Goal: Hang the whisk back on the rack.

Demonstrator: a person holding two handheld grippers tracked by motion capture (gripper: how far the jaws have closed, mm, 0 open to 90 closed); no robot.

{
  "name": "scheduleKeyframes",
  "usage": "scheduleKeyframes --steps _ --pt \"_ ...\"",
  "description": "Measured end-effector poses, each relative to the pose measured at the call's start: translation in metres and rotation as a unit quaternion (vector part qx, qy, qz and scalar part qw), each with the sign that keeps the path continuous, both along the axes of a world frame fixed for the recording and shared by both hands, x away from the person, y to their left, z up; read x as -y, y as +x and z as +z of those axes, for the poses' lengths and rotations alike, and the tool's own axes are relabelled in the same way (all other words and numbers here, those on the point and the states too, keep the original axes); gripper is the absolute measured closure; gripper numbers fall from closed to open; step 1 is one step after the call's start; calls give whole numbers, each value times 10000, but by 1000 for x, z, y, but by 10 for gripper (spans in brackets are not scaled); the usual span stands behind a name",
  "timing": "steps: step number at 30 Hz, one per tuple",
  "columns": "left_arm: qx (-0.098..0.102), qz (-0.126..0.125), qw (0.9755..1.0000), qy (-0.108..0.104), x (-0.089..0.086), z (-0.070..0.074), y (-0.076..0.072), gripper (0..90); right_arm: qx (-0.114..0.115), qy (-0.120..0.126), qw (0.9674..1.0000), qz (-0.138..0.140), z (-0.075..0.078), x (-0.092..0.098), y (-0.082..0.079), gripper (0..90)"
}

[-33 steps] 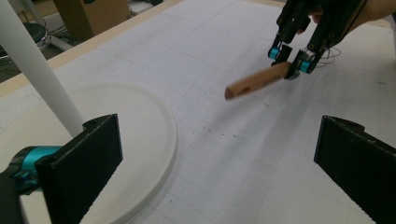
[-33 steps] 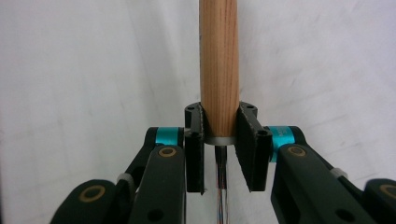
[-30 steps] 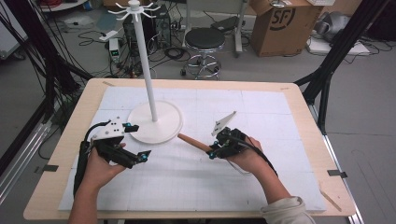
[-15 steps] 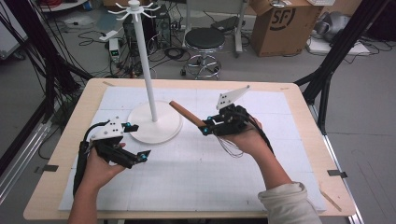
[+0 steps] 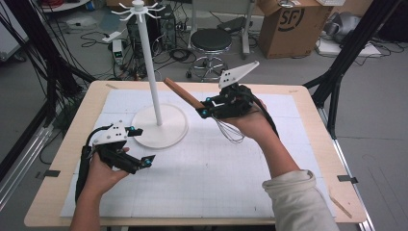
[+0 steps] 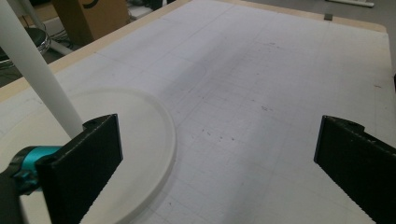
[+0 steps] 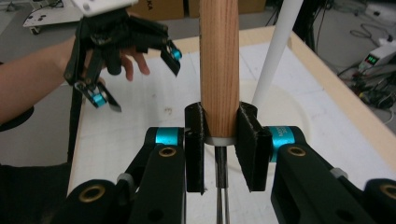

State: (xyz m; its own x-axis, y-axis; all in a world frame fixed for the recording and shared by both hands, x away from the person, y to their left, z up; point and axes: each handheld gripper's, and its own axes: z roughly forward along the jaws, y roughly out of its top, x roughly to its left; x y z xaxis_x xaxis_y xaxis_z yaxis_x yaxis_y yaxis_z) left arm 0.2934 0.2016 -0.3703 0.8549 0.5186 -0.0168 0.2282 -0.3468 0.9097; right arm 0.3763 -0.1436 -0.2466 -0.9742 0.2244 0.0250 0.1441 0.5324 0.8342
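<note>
The left gripper (image 5: 139, 146) is sitting low on the left side of the table (image 5: 308, 125), just beside the round base (image 5: 166, 132) of the white stand (image 5: 150, 72). Its jaws are standing wide apart and are holding nothing; in the left gripper view there is just bare white mat (image 6: 261, 93) between them. It looks like it is waiting there, maybe to keep the stand from tipping.

The white stand is standing upright in the middle-left of the table. Its little hooks (image 5: 138, 8) at the top are all bare in the high view, so nothing is hanging yet.

To the right of the pole, the right gripper (image 5: 204, 108) is being held up in the air above the table. Its jaws are squeezing tight on the wooden handle (image 5: 183, 94) of a whisk. In the right gripper view the wooden handle (image 7: 219, 70) is sticking out straight ahead between the two black pads (image 7: 195, 144). The thin wire loops (image 5: 230, 131) are hanging down behind the jaws, under the hand. The handle tip is pointing toward the pole but is not touching it.

So I think the picking-up part is done. What is left is lifting the whisk higher, getting it onto a hook, and letting go
</note>
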Motion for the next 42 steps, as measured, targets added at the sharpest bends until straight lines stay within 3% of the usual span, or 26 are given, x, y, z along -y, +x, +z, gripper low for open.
scheduleKeyframes --steps 11,23,32,42 --pt "-5 -32 10000 23 2 -1 0 16 87 319 9989 322 35 -18 14 746" --pt "-5 -75 10000 58 6 -2 1 16 187 348 9986 355 68 -38 31 746" --pt "20 -133 9999 37 8 -1 0 16 176 430 9985 274 84 -51 43 745" --pt "13 -126 9999 36 7 -1 0 16 166 426 9986 279 90 -68 49 745"
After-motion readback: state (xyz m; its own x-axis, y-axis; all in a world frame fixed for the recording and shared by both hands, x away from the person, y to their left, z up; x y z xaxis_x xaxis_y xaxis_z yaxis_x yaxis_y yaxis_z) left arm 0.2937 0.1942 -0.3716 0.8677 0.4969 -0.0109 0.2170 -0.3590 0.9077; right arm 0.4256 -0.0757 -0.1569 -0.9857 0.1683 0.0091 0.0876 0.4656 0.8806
